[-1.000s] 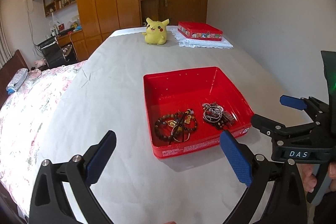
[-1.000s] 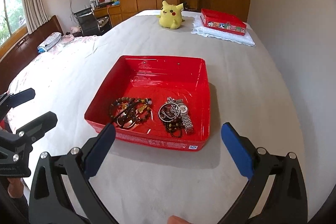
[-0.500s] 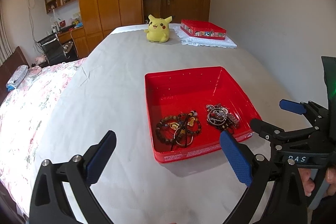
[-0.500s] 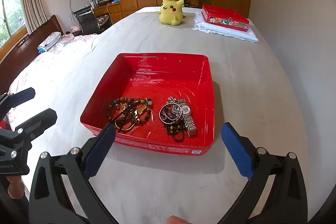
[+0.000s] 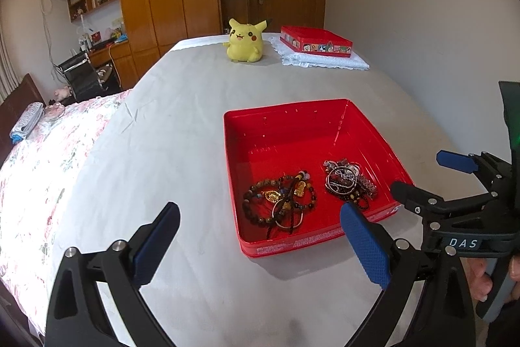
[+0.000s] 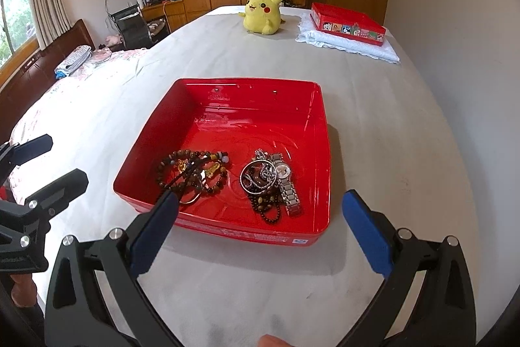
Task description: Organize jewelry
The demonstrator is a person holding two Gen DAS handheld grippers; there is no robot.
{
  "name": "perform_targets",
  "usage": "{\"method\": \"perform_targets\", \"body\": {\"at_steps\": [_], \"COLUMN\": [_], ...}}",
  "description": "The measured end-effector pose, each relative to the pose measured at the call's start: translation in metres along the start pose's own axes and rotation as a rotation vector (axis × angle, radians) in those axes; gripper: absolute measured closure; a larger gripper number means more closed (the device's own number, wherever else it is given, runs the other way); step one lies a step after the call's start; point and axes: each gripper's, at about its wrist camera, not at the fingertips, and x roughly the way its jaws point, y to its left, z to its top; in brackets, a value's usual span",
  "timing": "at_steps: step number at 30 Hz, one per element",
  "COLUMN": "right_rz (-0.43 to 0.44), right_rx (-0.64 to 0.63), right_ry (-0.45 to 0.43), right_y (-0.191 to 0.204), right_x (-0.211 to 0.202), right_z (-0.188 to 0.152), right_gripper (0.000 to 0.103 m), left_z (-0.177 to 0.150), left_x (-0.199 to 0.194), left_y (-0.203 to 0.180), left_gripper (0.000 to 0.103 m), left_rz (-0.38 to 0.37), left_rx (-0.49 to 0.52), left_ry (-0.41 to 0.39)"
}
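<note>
A red open tray (image 5: 292,126) (image 6: 247,100) sits on the grey bed sheet. In its near half lie a tangle of brown bead bracelets with gold charms (image 5: 279,200) (image 6: 191,171) and a pile of silver bangles, a watch and dark beads (image 5: 347,181) (image 6: 269,184). My left gripper (image 5: 260,239) is open and empty, just short of the tray's near left corner; it also shows in the right wrist view (image 6: 48,161). My right gripper (image 6: 260,226) is open and empty at the tray's near edge; it also shows in the left wrist view (image 5: 432,174).
A yellow Pikachu plush (image 5: 245,39) (image 6: 263,10) and a closed red tin (image 5: 315,39) (image 6: 347,23) on a white lace cloth (image 5: 325,60) stand at the bed's far end. A floral quilt (image 5: 48,152) covers the left side. A wall runs along the right.
Both grippers have moved slightly forward toward the tray, which now looks a bit nearer. Both stay open and the jewelry has not moved.
</note>
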Motion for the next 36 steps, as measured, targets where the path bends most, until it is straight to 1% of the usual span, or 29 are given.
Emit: {"method": "perform_targets", "body": {"at_steps": [10, 36], "right_rz": [0.002, 0.002], "right_rx": [0.000, 0.003], "right_ry": [0.011, 0.015], "right_y": [0.0007, 0.0001], "right_x": [0.0048, 0.0052], "right_z": [-0.0001, -0.0023], "right_gripper": [0.003, 0.003], "left_z": [0.0012, 0.0017], "left_x": [0.0042, 0.0049], "left_y": [0.0061, 0.0018], "left_gripper": [0.004, 0.005], "left_rz": [-0.008, 0.001], "left_rx": [-0.026, -0.011], "left_ry": [0.006, 0.014]}}
